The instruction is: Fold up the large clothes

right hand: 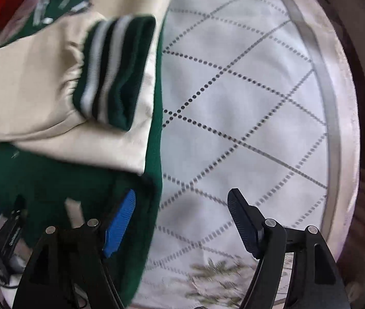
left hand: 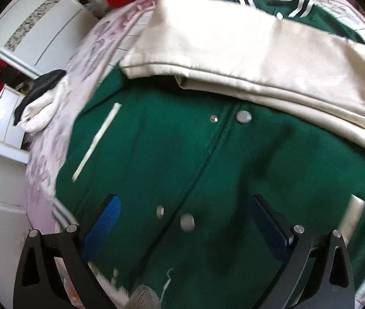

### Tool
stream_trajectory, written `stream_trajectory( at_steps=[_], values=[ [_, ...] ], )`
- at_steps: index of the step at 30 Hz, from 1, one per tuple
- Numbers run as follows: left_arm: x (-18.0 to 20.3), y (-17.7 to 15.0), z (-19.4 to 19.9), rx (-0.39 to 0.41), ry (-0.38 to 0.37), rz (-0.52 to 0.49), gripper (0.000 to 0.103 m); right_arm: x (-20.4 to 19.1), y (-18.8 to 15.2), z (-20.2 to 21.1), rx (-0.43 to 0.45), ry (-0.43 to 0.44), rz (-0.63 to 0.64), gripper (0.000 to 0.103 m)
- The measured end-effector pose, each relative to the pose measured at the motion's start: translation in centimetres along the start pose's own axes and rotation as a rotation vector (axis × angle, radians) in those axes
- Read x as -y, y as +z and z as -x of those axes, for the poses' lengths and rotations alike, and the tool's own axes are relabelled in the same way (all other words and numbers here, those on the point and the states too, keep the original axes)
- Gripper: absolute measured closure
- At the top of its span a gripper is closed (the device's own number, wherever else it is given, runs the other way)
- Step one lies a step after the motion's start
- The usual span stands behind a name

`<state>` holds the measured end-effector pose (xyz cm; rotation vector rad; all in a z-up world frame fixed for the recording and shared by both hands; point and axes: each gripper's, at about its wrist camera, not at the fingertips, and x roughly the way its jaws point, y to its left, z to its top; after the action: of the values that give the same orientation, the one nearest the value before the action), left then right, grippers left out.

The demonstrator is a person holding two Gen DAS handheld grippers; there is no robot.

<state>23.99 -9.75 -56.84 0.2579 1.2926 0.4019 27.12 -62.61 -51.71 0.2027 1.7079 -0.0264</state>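
My left gripper (left hand: 182, 219) is spread wide above the green jacket (left hand: 182, 154) lying on the bed (left hand: 53, 128), gripping nothing. A cream sleeve (left hand: 233, 51) lies folded across its chest. My right gripper (right hand: 182, 221), also wide and empty, straddles the jacket's edge, its striped cuff (right hand: 115, 72) ahead.

Green varsity jacket (left hand: 195, 154) on the bed

We see it lying front up, snaps open, cream sleeve (left hand: 233, 51) folded across its chest, striped cuff (right hand: 115, 72) at the edge.
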Motion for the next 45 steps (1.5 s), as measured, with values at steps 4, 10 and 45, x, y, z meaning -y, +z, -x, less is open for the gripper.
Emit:
stream_trajectory(
  at_steps=[4, 10, 45],
  values=[
    [0.8, -2.2, 4.5, 0.003, 0.017, 0.024, 0.0, 2.8, -1.8, 3.2, 0.0, 0.075, 0.03, 0.027],
    [3.9, -6.2, 9.1, 0.009, 0.105, -0.071, 0.0, 7.0, -3.4, 5.1, -0.022, 0.127, 0.017, 0.027],
    [14.6, -13.7, 1.6, 0.062, 0.556, -0.549, 0.0, 9.2, -2.2, -3.8, -0.012, 0.431, -0.124, 0.027]
  ],
)
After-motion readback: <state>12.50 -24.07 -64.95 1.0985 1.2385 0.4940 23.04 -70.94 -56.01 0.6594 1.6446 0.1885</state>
